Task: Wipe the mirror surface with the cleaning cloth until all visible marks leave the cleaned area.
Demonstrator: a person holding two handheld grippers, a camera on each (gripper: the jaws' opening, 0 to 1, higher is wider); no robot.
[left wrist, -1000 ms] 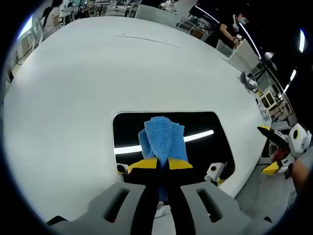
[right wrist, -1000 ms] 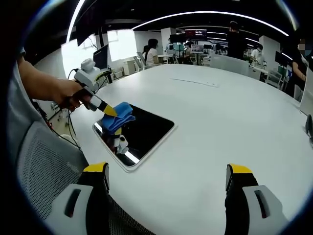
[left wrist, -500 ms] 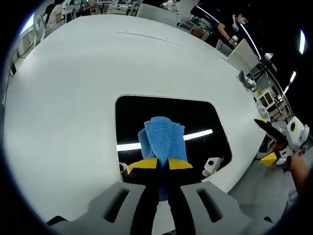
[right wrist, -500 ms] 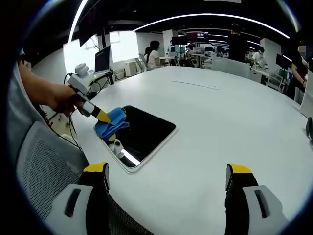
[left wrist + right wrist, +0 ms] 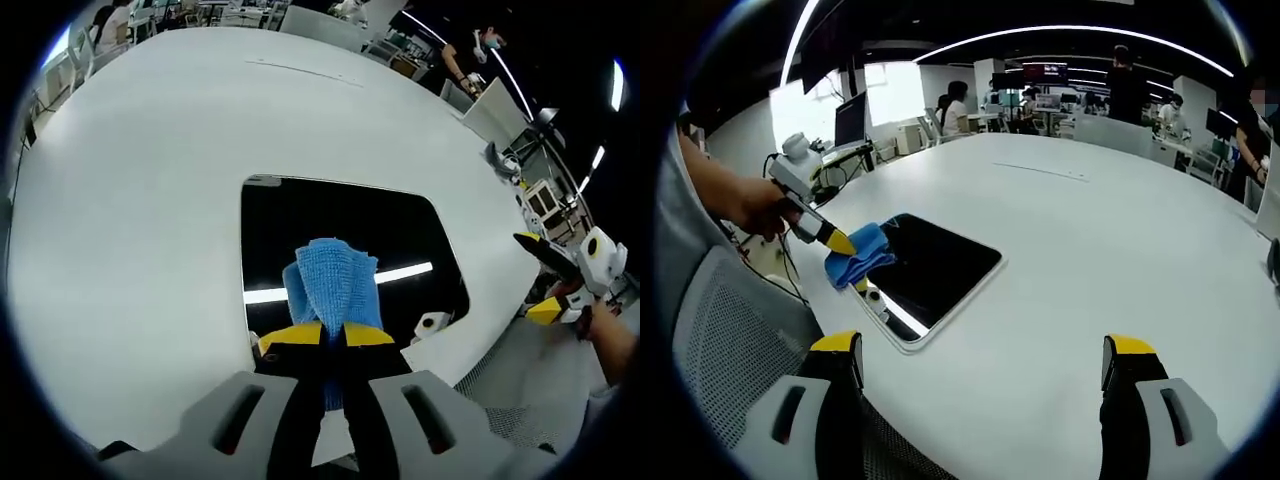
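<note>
The left gripper [image 5: 329,338], with yellow-tipped jaws, is clamped on a soft blue knitted cleaning cloth [image 5: 332,282] that sticks out just ahead of its tips. Beneath and beyond the cloth lies a flat rectangular dark mirror with rounded corners [image 5: 350,225] on a round white table [image 5: 130,220]. The cloth looks light and floppy, best pinched at its bunched end. The mirror seems rigid, slick and breakable. The right gripper [image 5: 980,355] hovers off the table's edge, jaws wide apart and empty.

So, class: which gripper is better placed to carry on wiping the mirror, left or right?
Left. The left gripper is shut on the blue cloth at the mirror. The right gripper hangs open and empty, apart from it.
</note>
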